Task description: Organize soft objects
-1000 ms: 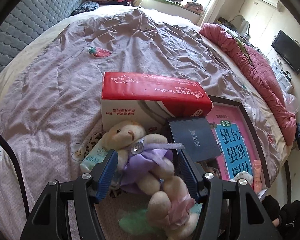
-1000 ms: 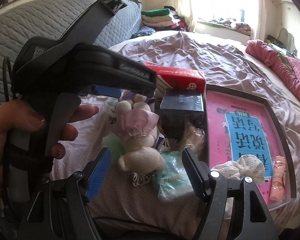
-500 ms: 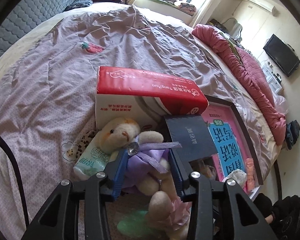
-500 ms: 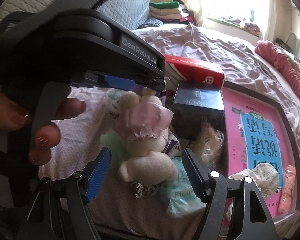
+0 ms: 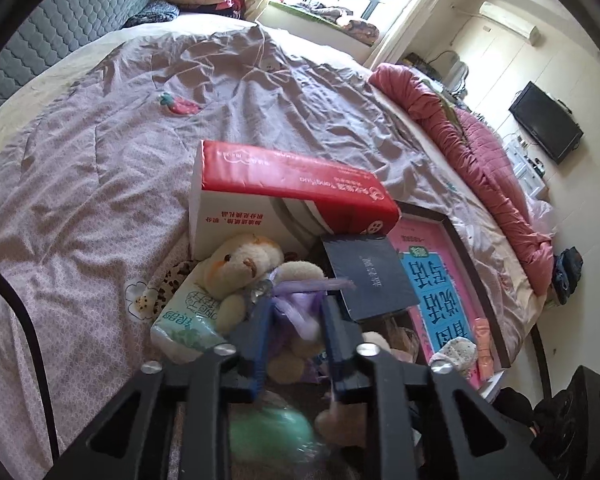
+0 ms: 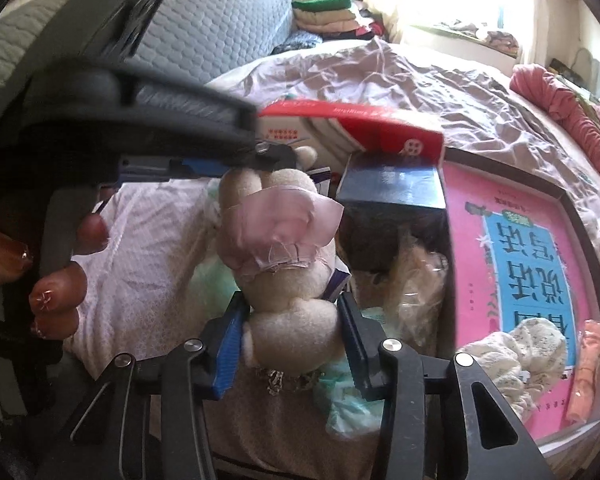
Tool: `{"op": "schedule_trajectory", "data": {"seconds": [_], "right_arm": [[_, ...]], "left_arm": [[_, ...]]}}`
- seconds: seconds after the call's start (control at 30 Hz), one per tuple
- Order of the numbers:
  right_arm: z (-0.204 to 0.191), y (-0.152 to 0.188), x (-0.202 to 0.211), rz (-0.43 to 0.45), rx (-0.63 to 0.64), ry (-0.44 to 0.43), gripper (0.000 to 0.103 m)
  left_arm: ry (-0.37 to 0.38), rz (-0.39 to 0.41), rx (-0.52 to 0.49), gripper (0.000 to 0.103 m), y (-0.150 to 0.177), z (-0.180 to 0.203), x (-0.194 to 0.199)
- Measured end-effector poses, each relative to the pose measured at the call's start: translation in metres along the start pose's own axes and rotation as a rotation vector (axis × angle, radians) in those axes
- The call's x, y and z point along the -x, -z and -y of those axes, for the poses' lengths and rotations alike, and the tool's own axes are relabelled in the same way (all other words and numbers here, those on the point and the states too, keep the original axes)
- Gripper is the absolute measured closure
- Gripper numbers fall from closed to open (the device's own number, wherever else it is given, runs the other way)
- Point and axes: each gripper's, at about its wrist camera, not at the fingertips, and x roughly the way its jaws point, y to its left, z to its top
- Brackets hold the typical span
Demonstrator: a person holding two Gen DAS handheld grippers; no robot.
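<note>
Two plush toys lie in a pile on the bed. In the left wrist view the cream bear in a purple dress point(image 5: 240, 260) sits between the blue pads of my left gripper point(image 5: 296, 328), whose jaws are closing and squeeze the dress. In the right wrist view a cream plush in a pink dress point(image 6: 280, 232) hangs upside down. My right gripper point(image 6: 292, 340) is closing, its pads touching both sides of the plush's round lower part. The left gripper point(image 6: 160, 140) and the person's hand point(image 6: 56, 284) fill that view's left side.
A red-and-white tissue box point(image 5: 292, 188), a dark blue box point(image 5: 368, 280) and a pink framed board point(image 5: 440, 280) lie behind the toys. A green tissue pack point(image 5: 188, 316), a spotted white cloth point(image 6: 532, 344) and a crinkled plastic bag point(image 6: 416, 280) lie close by. A rolled pink quilt point(image 5: 480, 160) lines the bed's right edge.
Both grippers' jaws have narrowed from wide open. The left now pinches the purple dress, the right touches the pink-dressed plush. The left view has tilted up slightly.
</note>
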Motion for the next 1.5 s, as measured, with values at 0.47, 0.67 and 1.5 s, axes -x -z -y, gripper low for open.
{"op": "schedule_trajectory", "data": {"seconds": [0.47,0.67,1.5], "right_arm": [[0.020,0.005,0.026,0.055,-0.089,0.004,0.057],[0.022,0.001,0.038,0.099,-0.103,0.004,0.057],[0.056,0.002,0.099,0.209,-0.180,0.057,0.057]], "left_arm": [[-0.028,0.006,-0.042,0.086,0.005,0.005,0.004],[-0.013,0.062,-0.051,0.087,0.006,0.011,0.022],[-0.004,0.128,-0.191,0.087,0.020,0.085,0.067]]}}
